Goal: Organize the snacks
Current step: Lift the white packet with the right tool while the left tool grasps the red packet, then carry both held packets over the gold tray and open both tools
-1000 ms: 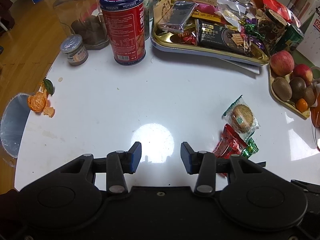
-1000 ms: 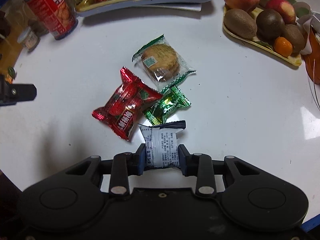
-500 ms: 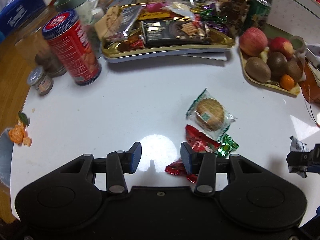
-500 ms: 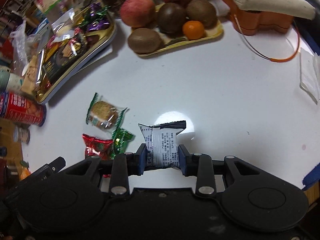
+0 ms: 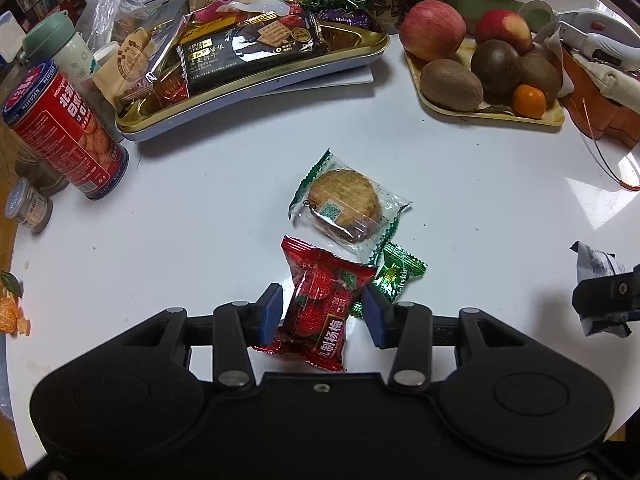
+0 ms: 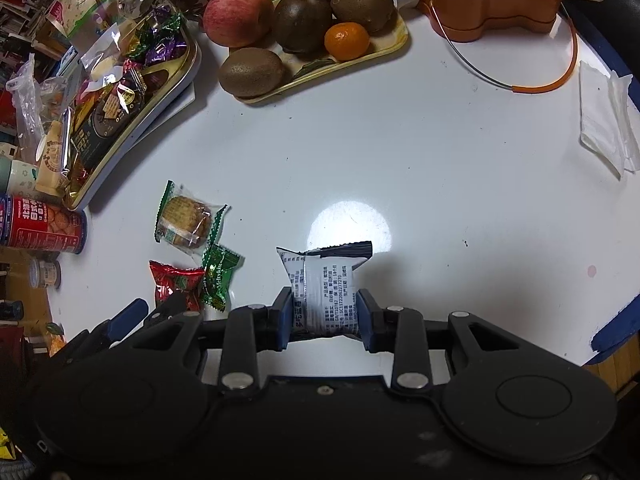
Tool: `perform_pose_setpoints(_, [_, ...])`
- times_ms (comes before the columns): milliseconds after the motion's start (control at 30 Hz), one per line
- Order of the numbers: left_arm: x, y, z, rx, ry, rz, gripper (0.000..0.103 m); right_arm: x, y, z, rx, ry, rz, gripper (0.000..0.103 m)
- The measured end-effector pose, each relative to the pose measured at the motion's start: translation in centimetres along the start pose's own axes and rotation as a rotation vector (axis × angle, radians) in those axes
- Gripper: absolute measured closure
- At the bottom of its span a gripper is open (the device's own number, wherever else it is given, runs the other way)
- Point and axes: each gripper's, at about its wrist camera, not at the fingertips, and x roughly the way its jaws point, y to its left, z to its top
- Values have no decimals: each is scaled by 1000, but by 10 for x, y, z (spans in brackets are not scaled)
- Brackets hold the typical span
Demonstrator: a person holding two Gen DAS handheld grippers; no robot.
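A red snack packet (image 5: 320, 300) lies on the white table (image 5: 200, 220), between the fingers of my open left gripper (image 5: 322, 314), whose pads stand at the packet's sides without pressing it. Just beyond it lie a green candy (image 5: 396, 276) and a clear-wrapped round cookie (image 5: 344, 204). My right gripper (image 6: 323, 312) is shut on a white and black snack packet (image 6: 324, 280), held above the table to the right of the pile. That held packet (image 5: 596, 266) also shows at the right edge of the left wrist view. A gold tray (image 5: 248, 94) full of snacks sits at the back.
A fruit tray (image 5: 492, 114) with apples, kiwis and a mandarin stands at the back right. A red biscuit tin (image 5: 68, 136) and a small jar (image 5: 30, 210) stand at the left, orange peel (image 5: 10, 314) by the edge. An orange container (image 6: 500, 12) and a tissue (image 6: 604, 128) lie to the right.
My left gripper has moved right and down over the red packet, which now lies between its fingers. My right gripper has swung right with the white packet, away from the pile.
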Motion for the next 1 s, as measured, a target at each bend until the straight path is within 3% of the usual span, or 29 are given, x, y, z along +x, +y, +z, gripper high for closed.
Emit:
perform_pose_setpoints(333, [28, 2, -5, -52, 79, 10, 51, 2, 4, -2, -20, 27, 21, 68])
perform_pose_setpoints(500, [35, 8, -6, -107, 121, -34, 52, 3, 6, -3, -35, 27, 16, 69])
perform_pose_setpoints(667, [34, 22, -6, -192, 123, -67, 60, 4, 10, -5, -52, 17, 0, 69])
perform_pose_setpoints(1000, [6, 41, -3, -277, 72, -44, 61, 7, 9, -3, -59, 20, -27, 69])
